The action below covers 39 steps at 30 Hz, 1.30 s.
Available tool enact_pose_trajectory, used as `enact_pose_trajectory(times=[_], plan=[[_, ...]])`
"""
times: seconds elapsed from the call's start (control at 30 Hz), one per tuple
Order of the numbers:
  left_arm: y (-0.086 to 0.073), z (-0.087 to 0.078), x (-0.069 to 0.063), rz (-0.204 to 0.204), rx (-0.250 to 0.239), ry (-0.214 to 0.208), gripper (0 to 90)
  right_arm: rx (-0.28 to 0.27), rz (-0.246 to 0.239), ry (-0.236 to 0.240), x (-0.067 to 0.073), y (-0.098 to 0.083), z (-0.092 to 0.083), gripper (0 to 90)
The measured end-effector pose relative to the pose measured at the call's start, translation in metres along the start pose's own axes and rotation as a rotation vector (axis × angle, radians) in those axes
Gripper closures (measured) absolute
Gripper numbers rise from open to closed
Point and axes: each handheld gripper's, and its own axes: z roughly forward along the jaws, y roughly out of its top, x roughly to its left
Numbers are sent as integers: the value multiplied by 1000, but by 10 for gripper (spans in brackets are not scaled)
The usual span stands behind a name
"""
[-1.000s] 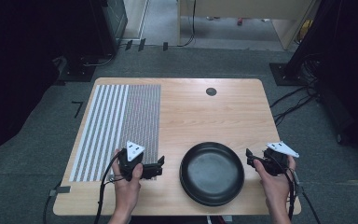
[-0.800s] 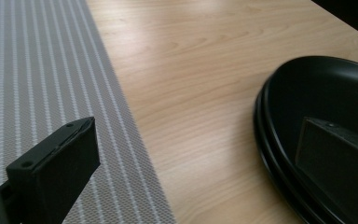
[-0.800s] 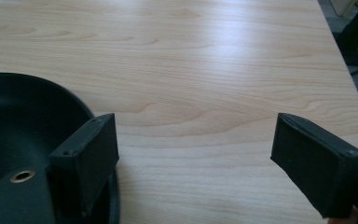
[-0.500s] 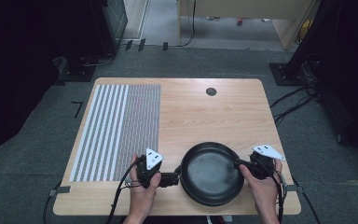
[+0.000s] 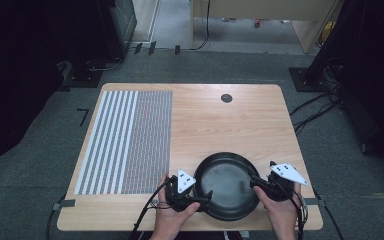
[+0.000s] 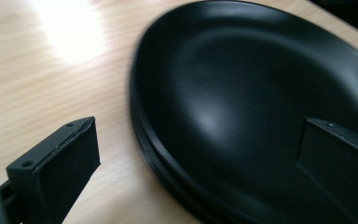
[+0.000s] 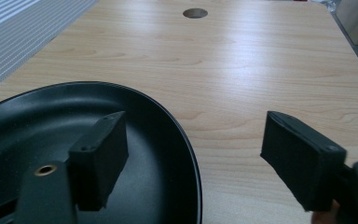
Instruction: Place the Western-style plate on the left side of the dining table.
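Note:
A round black plate (image 5: 227,186) lies on the wooden table near its front edge. My left gripper (image 5: 203,199) is at the plate's left rim and stands open. In the left gripper view one jaw is over the wood and the other over the plate's (image 6: 242,93) inside, so my left gripper (image 6: 198,156) straddles the rim. My right gripper (image 5: 255,182) is at the right rim. In the right gripper view my right gripper (image 7: 196,158) is open, its jaws have just been closing, and the plate's (image 7: 37,126) rim sits between them untouched.
A grey striped mat (image 5: 130,140) covers the table's left part. A small dark round hole (image 5: 226,98) sits near the far edge. Bare wood (image 5: 230,130) stretches beyond the plate. Cables trail from both grippers over the front edge.
Both hands have moved inward toward the plate, the left one rightward to its left rim and the right one leftward to its right rim. The plate has stayed in place.

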Motion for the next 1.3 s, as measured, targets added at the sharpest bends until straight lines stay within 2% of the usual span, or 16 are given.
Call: enact_pose_trajectory(times=[0.1, 0.2, 0.27, 0.33, 0.4, 0.43, 0.57, 0.67, 0.73, 0.77, 0.9, 0.93, 0.97, 1.13, 1.23, 1.3], plan=[[-2, 3, -3, 4, 13, 0, 41, -21, 12, 2, -1, -5, -3, 306], [-2, 2, -2, -26, 14, -7, 112, -45, 32, 15, -5, -7, -7, 448], [-2, 2, -1, -41, 21, -20, 159, -47, 66, 44, -9, -9, -7, 492], [-3, 1, -1, -39, 24, 4, 244, -38, 99, 74, -11, -12, -7, 542], [-3, -1, 2, -59, 18, 4, 320, -10, 160, 125, -13, -15, -5, 595], [-3, -2, 5, -74, 10, -1, 358, 5, 172, 139, -14, -16, -4, 604], [-4, -1, 12, -105, 15, 1, 479, 17, 212, 121, -16, -18, -4, 647], [-5, 0, 15, -108, 21, 13, 539, 18, 221, 113, -18, -20, -5, 669], [-4, 0, 19, -130, 19, -1, 586, 17, 251, 116, -23, -22, -6, 682], [-4, -1, 21, -136, 19, -5, 611, 20, 285, 113, -28, -23, -6, 691], [-4, -2, 23, -155, 21, -20, 636, 53, 399, 154, -40, -29, -5, 733], [-4, -2, 23, -155, 21, -20, 642, 53, 399, 154, -40, -29, -5, 733], [-2, -2, 25, -150, 24, -27, 652, 73, 455, 199, -44, -32, -6, 764], [-2, -1, 29, -171, 23, -48, 660, 69, 514, 213, -52, -34, -7, 772], [0, -2, 31, -165, 27, -55, 679, 74, 558, 280, -54, -35, -4, 779], [1, -2, 34, -171, 34, -72, 686, 84, 557, 300, -54, -36, -3, 787]])
